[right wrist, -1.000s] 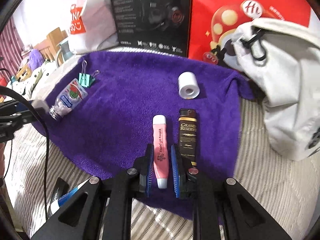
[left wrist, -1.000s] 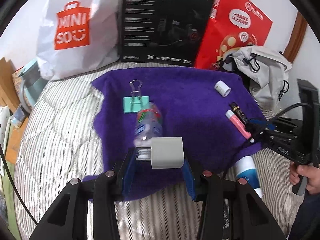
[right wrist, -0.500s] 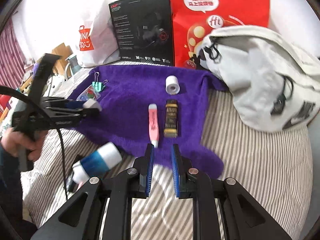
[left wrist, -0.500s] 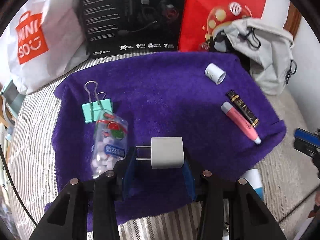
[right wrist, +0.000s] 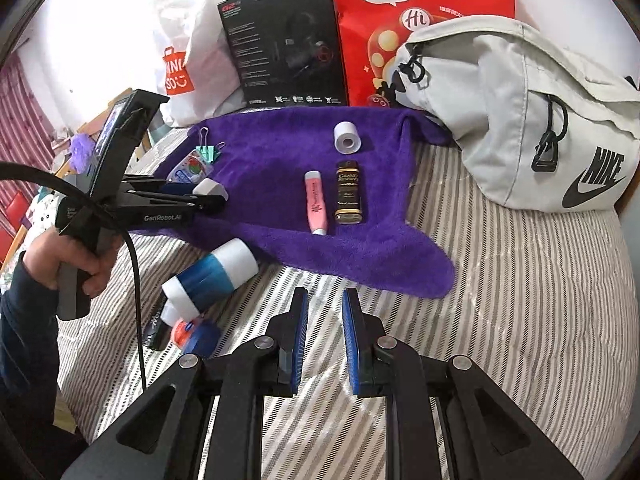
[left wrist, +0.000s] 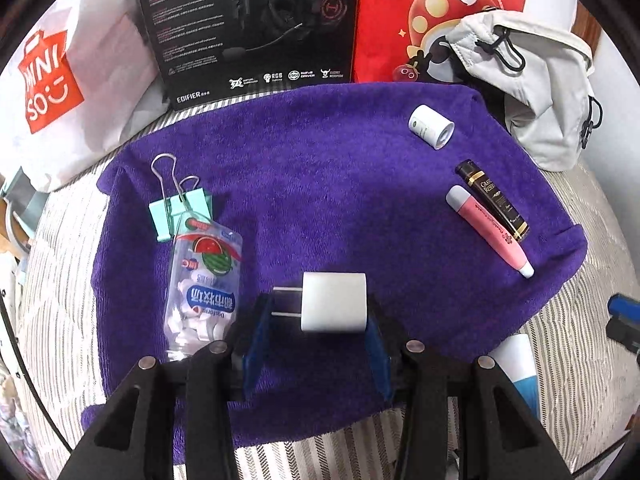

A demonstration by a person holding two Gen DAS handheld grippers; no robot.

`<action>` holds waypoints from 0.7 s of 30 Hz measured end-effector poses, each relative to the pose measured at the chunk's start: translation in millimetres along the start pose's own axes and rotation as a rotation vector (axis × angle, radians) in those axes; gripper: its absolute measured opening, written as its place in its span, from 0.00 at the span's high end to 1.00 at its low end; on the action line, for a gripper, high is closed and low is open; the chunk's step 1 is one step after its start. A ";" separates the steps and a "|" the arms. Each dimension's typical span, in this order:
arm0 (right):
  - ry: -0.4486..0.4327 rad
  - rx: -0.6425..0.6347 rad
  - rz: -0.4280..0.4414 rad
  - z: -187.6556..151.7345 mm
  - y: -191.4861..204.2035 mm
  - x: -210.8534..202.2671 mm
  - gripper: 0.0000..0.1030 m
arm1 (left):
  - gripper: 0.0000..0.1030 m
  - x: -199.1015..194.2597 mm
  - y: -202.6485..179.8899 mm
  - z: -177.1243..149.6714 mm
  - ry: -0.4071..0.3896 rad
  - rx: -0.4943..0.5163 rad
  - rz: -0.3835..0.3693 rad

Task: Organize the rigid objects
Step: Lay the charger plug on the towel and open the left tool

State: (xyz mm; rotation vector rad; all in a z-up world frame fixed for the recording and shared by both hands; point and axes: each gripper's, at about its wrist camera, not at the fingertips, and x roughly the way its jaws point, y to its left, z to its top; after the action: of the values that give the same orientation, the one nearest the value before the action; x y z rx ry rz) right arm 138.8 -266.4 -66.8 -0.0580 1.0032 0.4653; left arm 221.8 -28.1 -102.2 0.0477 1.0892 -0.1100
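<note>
A: What does the left tool (left wrist: 318,326) have?

B: It is clenched on one white charger plug (left wrist: 334,302), blue pads pressed against its two sides, the two prongs pointing left. It hangs over the near part of the purple towel (left wrist: 320,184) that is spread on the striped bed (right wrist: 520,300).

A: And the right tool (right wrist: 326,320)?

B: Released. Its blue pads stand apart with nothing between them, above bare bedding just off the towel's near edge.

A: Count what lies on the towel.

B: Five things. Just left of the held plug, one clear bottle of white tablets (left wrist: 204,284), and touching its far end, one mint binder clip (left wrist: 180,210). Toward the towel's right edge, one pink tube (left wrist: 490,230) and one black-and-gold tube (left wrist: 492,200) lie side by side, near parallel. Beyond them, toward the far right corner, one small white roll (left wrist: 431,126).

A: Anything off the towel?

B: In the right wrist view, on the bed by the towel's near left corner, one blue-and-white bottle (right wrist: 212,276) on its side, and nearer still a small cluster I cannot separate well. A hand (right wrist: 74,258) grips the left tool's handle there.

A: Along the far edge of the bed?

B: One white shopping bag (left wrist: 60,76), one black headset box (left wrist: 248,24), one red paper bag (left wrist: 420,20), and one pale grey pouch (right wrist: 520,112) at the right.
</note>
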 end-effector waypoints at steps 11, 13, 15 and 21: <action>0.004 0.036 0.071 -3.2 25.3 -7.5 0.66 | 0.51 -26.2 4.6 -9.7 -0.042 -0.011 -0.022; 0.004 0.022 0.068 -2.4 32.4 -9.2 0.66 | 0.42 -40.2 4.2 -17.0 -0.061 -0.004 -0.021; 0.005 0.014 0.063 -3.2 36.4 -10.9 0.66 | 0.38 -52.1 4.6 -27.7 -0.075 -0.004 -0.018; 0.016 0.031 0.043 -8.1 36.3 -16.3 0.65 | 0.38 -67.2 -4.1 -75.1 -0.053 -0.015 -0.077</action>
State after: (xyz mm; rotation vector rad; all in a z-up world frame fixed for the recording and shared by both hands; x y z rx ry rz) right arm 110.5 -241.5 -51.9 -0.0132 1.0291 0.4890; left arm 124.3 -20.8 -77.4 -0.0110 1.0395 -0.1714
